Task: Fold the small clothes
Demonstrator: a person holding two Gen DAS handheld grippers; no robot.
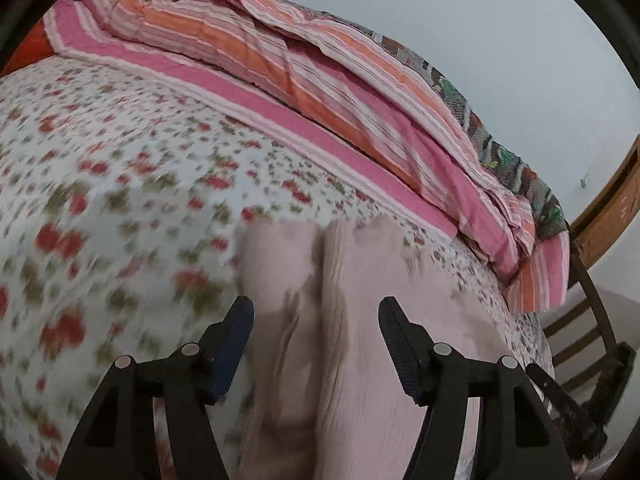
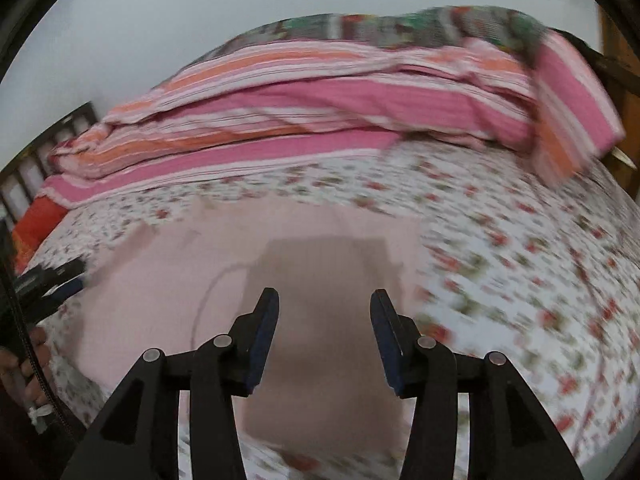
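The pink garment [image 1: 360,340] lies on the bed [image 1: 120,200], on the flowered sheet, near the edge closest to both cameras; the striped blanket [image 1: 280,72] is bunched along the far edge. The left hand-held gripper [image 1: 316,322] has its jaws apart and holds nothing, with a raised ridge of the cloth just beyond them. The right hand-held gripper [image 2: 324,318] is also spread apart and empty, above a darker patch of the garment.

I think the main risk is a bad pinch. Both pictures are blurred, so a closing now may take only the top layer, or catch the sheet together with the cloth, and the fold would come crooked.

The left view shows the ridges in the cloth and a wooden chair [image 1: 592,320] beyond the bed corner. The right view shows more of the garment's flat outline, and the other gripper at its left border.
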